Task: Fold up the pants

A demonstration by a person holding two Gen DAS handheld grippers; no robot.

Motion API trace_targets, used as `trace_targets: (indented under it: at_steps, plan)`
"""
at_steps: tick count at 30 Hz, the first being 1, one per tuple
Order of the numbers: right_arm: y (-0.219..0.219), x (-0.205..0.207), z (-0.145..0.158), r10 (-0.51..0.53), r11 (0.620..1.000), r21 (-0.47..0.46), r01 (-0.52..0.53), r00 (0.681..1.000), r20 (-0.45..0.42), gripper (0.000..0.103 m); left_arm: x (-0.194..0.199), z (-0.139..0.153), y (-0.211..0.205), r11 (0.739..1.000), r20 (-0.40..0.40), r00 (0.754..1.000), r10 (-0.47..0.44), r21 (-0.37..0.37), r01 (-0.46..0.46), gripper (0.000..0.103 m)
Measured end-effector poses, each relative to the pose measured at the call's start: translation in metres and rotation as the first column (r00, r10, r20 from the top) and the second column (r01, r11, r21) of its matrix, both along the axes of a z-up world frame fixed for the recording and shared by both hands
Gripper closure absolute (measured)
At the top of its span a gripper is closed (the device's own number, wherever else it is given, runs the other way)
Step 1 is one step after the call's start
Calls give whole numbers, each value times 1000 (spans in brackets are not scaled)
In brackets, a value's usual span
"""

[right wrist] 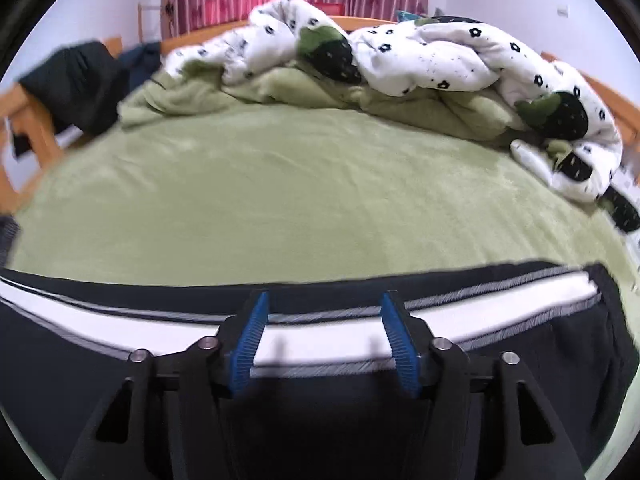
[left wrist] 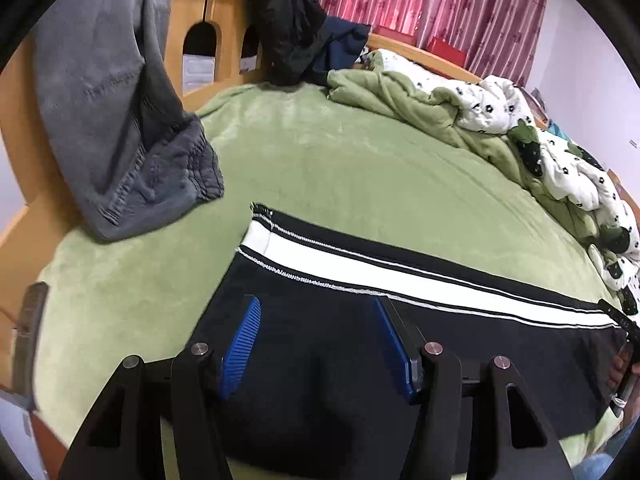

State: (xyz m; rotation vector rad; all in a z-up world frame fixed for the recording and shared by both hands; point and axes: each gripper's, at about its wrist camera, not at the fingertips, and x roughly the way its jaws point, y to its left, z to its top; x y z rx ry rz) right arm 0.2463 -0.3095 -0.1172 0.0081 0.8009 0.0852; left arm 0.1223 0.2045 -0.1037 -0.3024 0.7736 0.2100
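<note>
Black pants (left wrist: 360, 340) with a broad white side stripe lie flat along the near edge of the green bed. My left gripper (left wrist: 316, 308) is open, its blue pads spread just above the black cloth near the left end of the pants. My right gripper (right wrist: 324, 300) is open too, its pads spread over the white stripe (right wrist: 320, 344) near the right end of the pants (right wrist: 540, 360). Neither gripper holds cloth. At the far right edge of the left wrist view, the other hand-held tool (left wrist: 624, 360) shows by the pants.
Grey pants (left wrist: 120, 120) hang over the wooden bed frame (left wrist: 208, 4) at the left. Dark clothes (left wrist: 296, 28) lie at the bed's far corner. A crumpled green and white flowered duvet (right wrist: 400, 60) fills the far side. The green sheet (right wrist: 280, 200) lies between.
</note>
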Motion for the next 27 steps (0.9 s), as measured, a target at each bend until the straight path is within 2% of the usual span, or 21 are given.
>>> trace_targets:
  at_steps: [2, 6, 9, 11, 13, 15, 17, 20, 22, 25, 27]
  plan:
    - [12, -16, 10, 41, 999, 30, -40, 999, -20, 45, -13, 20, -4, 1000, 22, 1000, -10, 8, 10, 47]
    - [37, -54, 29, 30, 998, -50, -27, 997, 66, 45, -46, 58, -15, 999, 86, 996, -38, 20, 36, 47]
    - [54, -74, 39, 78, 997, 19, -79, 997, 19, 45, -62, 68, -19, 998, 82, 996, -37, 55, 32, 47]
    - [61, -84, 43, 91, 995, 52, -91, 996, 4, 45, -69, 63, -20, 998, 52, 997, -48, 37, 46, 47]
    - [68, -96, 43, 116, 991, 73, -115, 993, -2, 45, -78, 47, -14, 997, 33, 998, -47, -56, 49, 47]
    - [74, -107, 39, 135, 989, 56, -134, 991, -10, 45, -87, 26, -6, 989, 50, 998, -35, -140, 42, 47]
    - [75, -114, 34, 127, 991, 42, -127, 992, -17, 45, -96, -2, 1, 981, 43, 999, 1, -195, 8, 47]
    - [72, -120, 18, 119, 992, 59, -116, 992, -48, 45, -106, -46, 16, 957, 24, 998, 60, -286, -51, 48]
    - [70, -116, 9, 113, 992, 57, -109, 991, -78, 45, -110, -73, 28, 931, 8, 997, 77, -359, -69, 48]
    - [62, -109, 5, 90, 994, 75, -84, 993, -78, 45, -112, -95, 45, 908, 15, 994, 106, -408, -91, 49]
    - [58, -105, 1, 79, 993, 89, -73, 994, -75, 45, -108, -102, 56, 895, 60, 991, 116, -439, -78, 49]
